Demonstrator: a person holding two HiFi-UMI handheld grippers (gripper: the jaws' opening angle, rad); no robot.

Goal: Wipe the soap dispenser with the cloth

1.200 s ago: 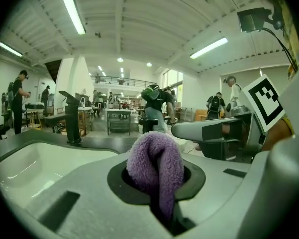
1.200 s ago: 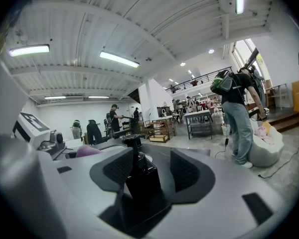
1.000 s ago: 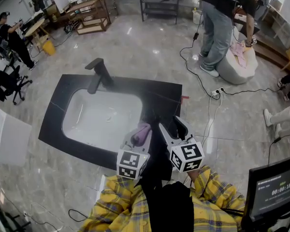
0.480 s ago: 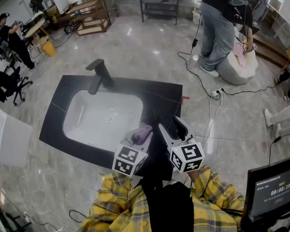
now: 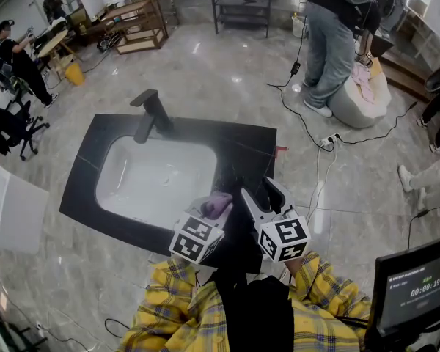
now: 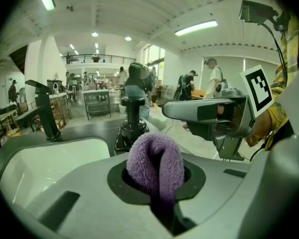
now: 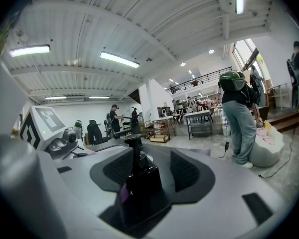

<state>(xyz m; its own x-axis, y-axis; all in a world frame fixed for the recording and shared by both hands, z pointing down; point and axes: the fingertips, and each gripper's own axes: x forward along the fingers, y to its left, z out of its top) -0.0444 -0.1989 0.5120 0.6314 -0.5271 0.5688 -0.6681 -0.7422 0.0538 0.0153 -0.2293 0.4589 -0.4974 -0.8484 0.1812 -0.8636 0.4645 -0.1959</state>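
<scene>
Left hand-held gripper (image 5: 214,208) shifted, pinching fuzzy purple cloth (image 6: 155,159), right hand-held gripper (image 7: 152,171) wide around boxy dispenser (image 7: 140,180)

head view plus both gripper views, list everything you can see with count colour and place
counter: 1, black, centre of the head view
basin: 1, white, set in the counter
tap: 1, black, back left of the counter
soap dispenser: 1, black, on the counter right of the basin
cloth: 1, purple, in the left tool
screen: 1, black, bottom right
cables: several, black and white, floor right of the counter
person in jeans: 1, top right; more people far left
sleeves: 2, yellow plaid, bottom
left tool: 1, grey, shut on the cloth
right tool: 1, grey, jaws apart, dispenser in the gap
</scene>
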